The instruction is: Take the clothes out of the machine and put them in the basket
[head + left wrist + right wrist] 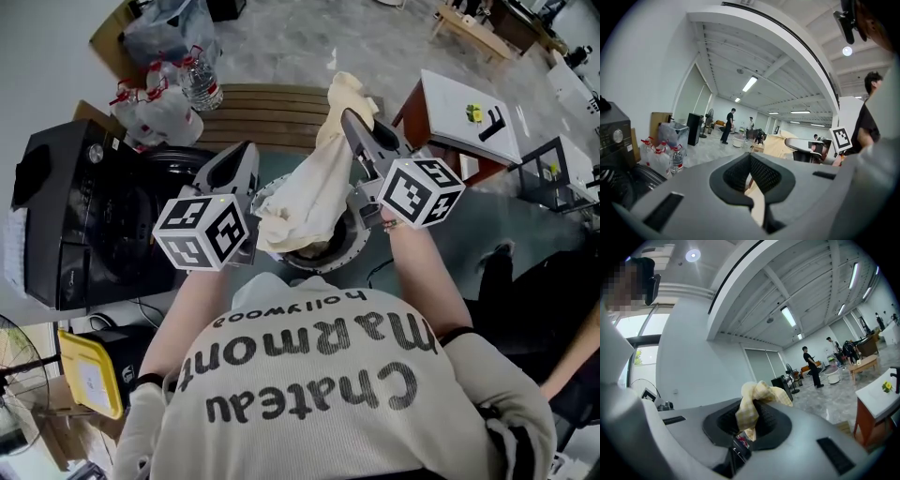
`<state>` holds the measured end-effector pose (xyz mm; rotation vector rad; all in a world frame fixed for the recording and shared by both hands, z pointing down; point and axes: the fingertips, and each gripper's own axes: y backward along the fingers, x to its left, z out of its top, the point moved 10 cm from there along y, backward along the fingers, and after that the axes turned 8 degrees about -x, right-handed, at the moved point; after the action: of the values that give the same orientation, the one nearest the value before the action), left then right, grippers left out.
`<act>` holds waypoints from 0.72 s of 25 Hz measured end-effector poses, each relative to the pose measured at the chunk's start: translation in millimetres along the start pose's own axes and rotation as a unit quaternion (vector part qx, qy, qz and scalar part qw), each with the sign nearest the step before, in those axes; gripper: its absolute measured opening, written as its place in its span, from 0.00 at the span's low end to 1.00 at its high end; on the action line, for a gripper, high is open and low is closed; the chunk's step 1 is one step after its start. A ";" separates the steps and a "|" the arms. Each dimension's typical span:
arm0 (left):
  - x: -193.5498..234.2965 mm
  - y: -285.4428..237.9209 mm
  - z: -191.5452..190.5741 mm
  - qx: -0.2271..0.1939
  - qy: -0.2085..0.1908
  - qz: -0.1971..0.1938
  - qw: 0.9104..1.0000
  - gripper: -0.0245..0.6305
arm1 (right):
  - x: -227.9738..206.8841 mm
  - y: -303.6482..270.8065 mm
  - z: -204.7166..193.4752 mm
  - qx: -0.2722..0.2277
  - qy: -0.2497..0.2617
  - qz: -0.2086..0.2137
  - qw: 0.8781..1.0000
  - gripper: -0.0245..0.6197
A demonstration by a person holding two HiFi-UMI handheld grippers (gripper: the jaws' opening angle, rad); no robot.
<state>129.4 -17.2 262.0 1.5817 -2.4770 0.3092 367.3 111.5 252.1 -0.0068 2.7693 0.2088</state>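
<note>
A pale yellow checked cloth [314, 183] hangs over a round metal-rimmed opening [352, 246] in front of the person. My right gripper [351, 116] is shut on its upper end. In the right gripper view the fabric [752, 397] bunches out between the pads of the right gripper [747, 417]. My left gripper [247, 156] is level with the cloth's lower bunch, on its left side, and its jaws are shut. In the left gripper view the left gripper [751, 176] shows no fabric at its tips. Some cloth [758, 204] shows through the gap below them.
A black machine [84, 216] stands at the left, with water bottles [192, 82] and bags behind it. A wooden slatted bench [267, 108] lies beyond the opening and a white table [469, 117] stands at the right. A yellow lid [89, 375] leans at the lower left. People stand far off.
</note>
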 end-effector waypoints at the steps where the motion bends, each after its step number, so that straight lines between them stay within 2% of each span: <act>1: 3.4 -0.7 -2.8 0.004 0.003 0.001 1.000 0.05 | -1.6 -1.2 -6.2 0.007 -0.003 -0.004 1.000 0.11; 6: 25.4 -11.9 -9.0 0.018 0.018 -0.003 1.000 0.05 | -10.1 -14.2 -28.6 0.037 -0.013 -0.025 0.999 0.11; 11: 49.7 -30.5 -15.3 0.048 0.024 -0.028 0.998 0.05 | -14.0 -24.5 -53.5 0.070 -0.018 -0.060 0.996 0.11; 18: 94.8 -61.1 -13.3 0.086 0.012 -0.071 0.994 0.05 | -13.9 -45.6 -90.9 0.102 -0.015 -0.118 0.988 0.11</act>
<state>146.2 -121.1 304.6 1.7989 -2.3604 0.5286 349.4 52.9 334.3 -0.2735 2.7157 -0.1353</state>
